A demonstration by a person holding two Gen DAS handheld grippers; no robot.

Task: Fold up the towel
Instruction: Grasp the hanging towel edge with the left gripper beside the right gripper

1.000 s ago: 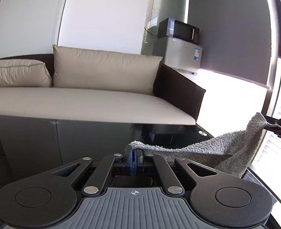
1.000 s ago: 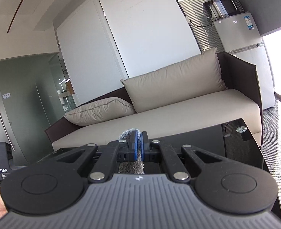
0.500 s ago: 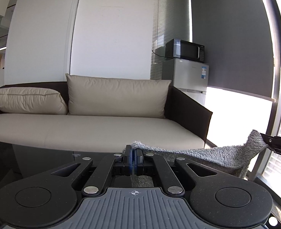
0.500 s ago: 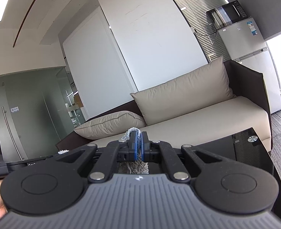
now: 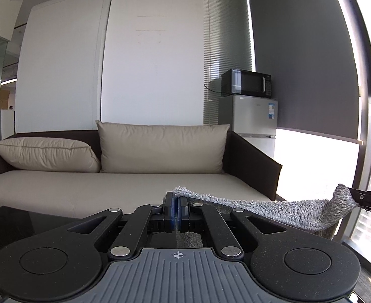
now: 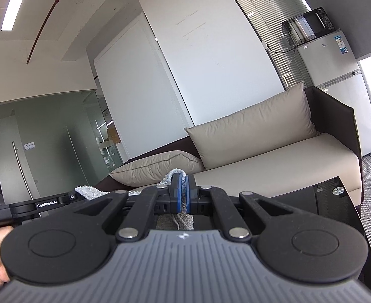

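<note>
The left gripper (image 5: 177, 210) is pinched closed at lower centre of its frame. The right gripper (image 6: 184, 197) is pinched closed too, lower centre.

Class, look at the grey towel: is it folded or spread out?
Spread out. The grey towel hangs as one sagging span, one corner pinched in the left tool, another in the right tool.

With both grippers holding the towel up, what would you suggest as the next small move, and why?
Probably carry both corners forward and down toward the black table: the left gripper and right gripper each clamp the grey towel, which sags between them.
</note>
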